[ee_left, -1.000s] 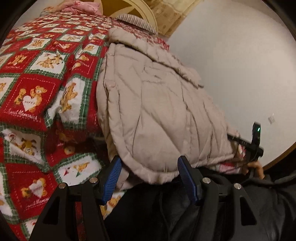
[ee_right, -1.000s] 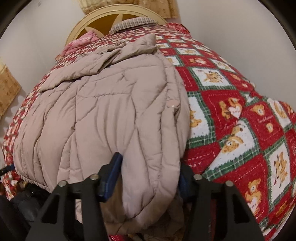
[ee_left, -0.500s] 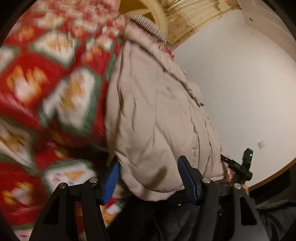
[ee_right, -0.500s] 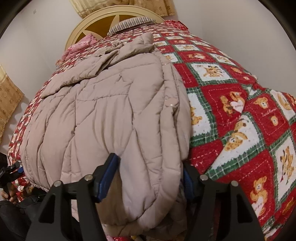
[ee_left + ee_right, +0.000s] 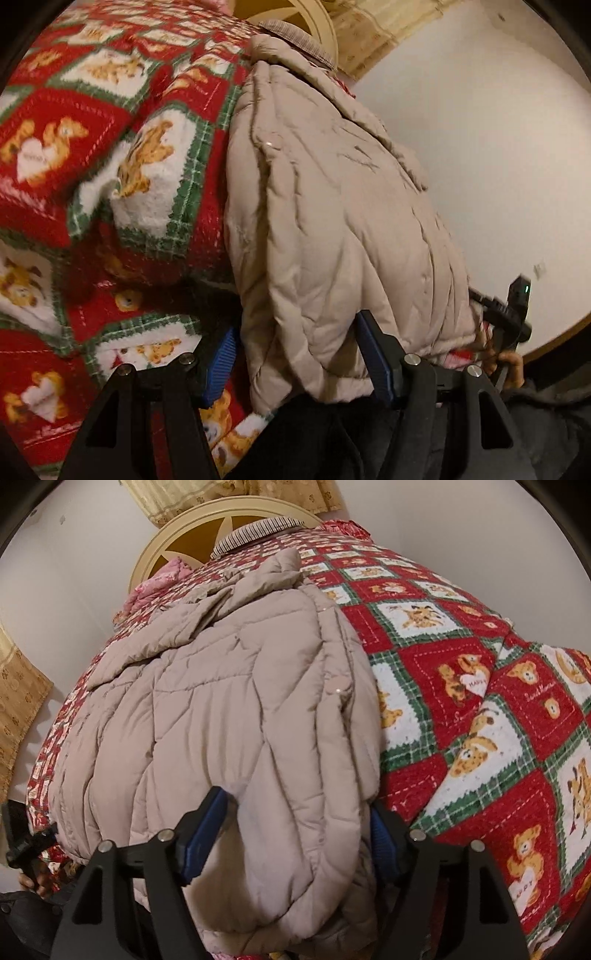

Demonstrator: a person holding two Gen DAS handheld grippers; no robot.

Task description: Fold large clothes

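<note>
Both the left claw (image 5: 297, 354) and the right claw (image 5: 295, 834) stand spread around the padded coat (image 5: 229, 716)'s hem; its bulk could slip free.

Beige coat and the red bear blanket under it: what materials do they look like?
Beige quilted puffer coat: looks like a smooth woven synthetic shell, matte with a slight sheen, over padding; stitched channels puff up between the seams. Red and green bear-print blanket: looks like plush fleece; the white squares show fuzzy pile and soft print edges. Fibre cannot be confirmed.
</note>
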